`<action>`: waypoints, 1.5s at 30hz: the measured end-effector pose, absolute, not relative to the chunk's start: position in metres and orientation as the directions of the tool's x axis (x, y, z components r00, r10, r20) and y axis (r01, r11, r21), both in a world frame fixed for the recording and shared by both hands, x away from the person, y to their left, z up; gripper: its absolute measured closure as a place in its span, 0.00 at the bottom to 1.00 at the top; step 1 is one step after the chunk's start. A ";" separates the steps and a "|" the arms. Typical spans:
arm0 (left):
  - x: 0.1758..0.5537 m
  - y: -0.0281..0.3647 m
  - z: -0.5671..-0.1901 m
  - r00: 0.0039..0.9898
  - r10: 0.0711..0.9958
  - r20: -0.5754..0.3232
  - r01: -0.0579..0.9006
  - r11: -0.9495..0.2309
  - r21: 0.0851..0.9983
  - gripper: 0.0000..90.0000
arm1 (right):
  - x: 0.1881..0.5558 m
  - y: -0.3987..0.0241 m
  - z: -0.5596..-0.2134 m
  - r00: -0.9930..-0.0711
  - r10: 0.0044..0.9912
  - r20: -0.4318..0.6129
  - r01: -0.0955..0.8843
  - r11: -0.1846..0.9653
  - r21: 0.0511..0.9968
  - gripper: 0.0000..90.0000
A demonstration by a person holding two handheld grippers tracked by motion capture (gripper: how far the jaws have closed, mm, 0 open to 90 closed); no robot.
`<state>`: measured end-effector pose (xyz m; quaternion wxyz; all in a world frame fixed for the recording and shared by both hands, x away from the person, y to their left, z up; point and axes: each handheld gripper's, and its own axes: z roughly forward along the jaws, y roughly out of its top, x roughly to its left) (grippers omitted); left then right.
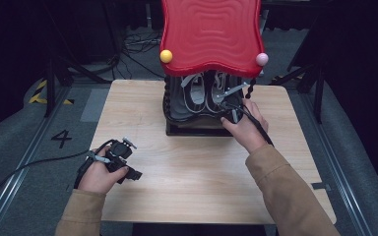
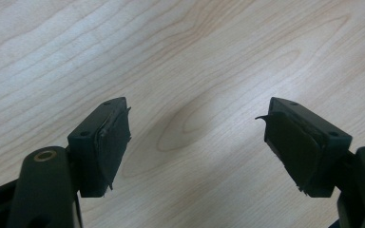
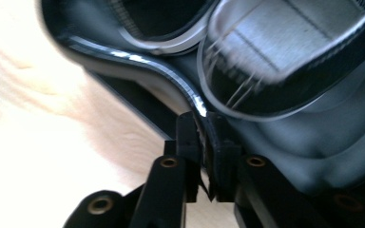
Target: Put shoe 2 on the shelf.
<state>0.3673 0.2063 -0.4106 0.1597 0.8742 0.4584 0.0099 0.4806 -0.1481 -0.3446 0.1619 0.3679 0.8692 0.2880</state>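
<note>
While the left gripper (image 1: 134, 173) rests low over the near left part of the wooden table (image 1: 197, 162), its jaws stand wide apart with bare tabletop between the pads (image 2: 111, 142). At the far middle of the table stands a small rack with a red wavy top (image 1: 210, 34), a yellow ball (image 1: 166, 56) and a pink ball (image 1: 261, 59) at its front corners. On the rack's dark lower tray (image 1: 177, 114) lies a pair of shoes (image 1: 204, 93). At the tray's near right edge, the right gripper (image 3: 203, 124) has its jaws nearly together, pinching the thin glossy rim (image 3: 138, 64) of the tray.
</note>
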 end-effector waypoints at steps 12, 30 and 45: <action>0.363 0.210 -0.400 0.586 0.804 -0.106 0.780 -0.523 0.345 0.27 | 0.436 -0.197 -0.325 -0.727 0.685 0.044 0.517 0.504 0.691 0.63; 0.359 0.209 -0.391 0.591 0.796 -0.129 0.761 -0.498 0.417 0.27 | 0.388 -0.293 -0.346 -0.670 0.736 0.093 0.601 0.465 0.650 0.47; 0.361 0.217 -0.395 0.556 0.822 -0.119 0.781 -0.469 0.411 0.25 | 0.386 -0.348 -0.380 -0.622 0.777 0.093 0.649 0.445 0.617 0.29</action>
